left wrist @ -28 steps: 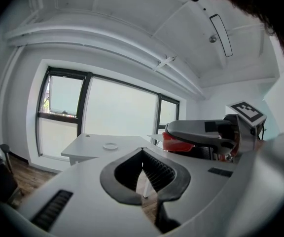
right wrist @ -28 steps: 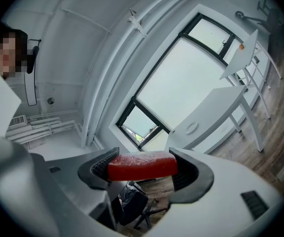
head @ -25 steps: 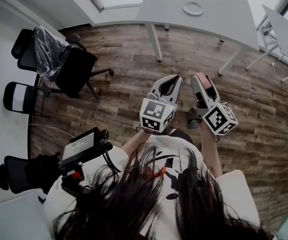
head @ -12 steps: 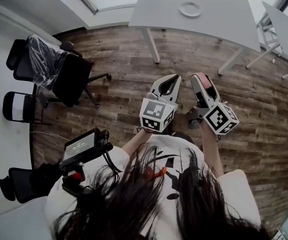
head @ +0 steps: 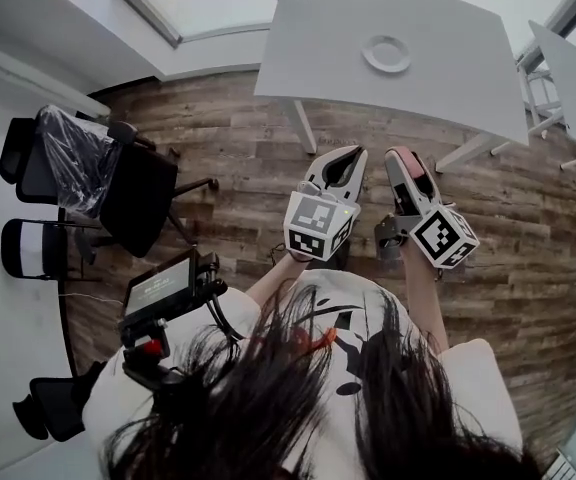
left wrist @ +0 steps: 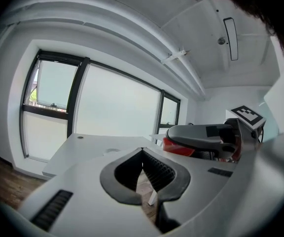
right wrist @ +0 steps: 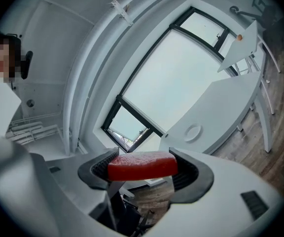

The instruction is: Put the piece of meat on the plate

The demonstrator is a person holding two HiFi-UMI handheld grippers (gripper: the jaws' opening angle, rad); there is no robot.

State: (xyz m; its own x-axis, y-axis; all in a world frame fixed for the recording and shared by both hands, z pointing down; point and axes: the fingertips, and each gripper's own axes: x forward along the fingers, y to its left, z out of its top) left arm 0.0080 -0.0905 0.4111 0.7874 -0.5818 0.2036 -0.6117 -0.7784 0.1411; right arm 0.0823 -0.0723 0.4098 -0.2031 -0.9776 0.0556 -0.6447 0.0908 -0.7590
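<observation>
The piece of meat (right wrist: 142, 165) is a red slab clamped crosswise between the jaws of my right gripper (right wrist: 142, 166). From the head view that gripper (head: 400, 155) is held at chest height over the wooden floor, the meat (head: 409, 175) showing pink inside it. My left gripper (head: 351, 154) hangs beside it, and its ribbed pads (left wrist: 154, 168) meet with nothing between them. A round white plate (head: 386, 53) lies on the white table (head: 448, 28) ahead, well beyond both grippers. The plate (right wrist: 193, 132) also shows small in the right gripper view.
Black office chairs (head: 133, 178) stand on the floor to the left. A second white table (head: 573, 63) is at the far right. A small monitor rig (head: 163, 288) hangs at the person's left side. The table's legs (head: 303, 128) come down just ahead of the grippers.
The table and plate have drawn closer and lower in the head view while the chairs slid left. Both grippers keep their pose, the meat still held.
</observation>
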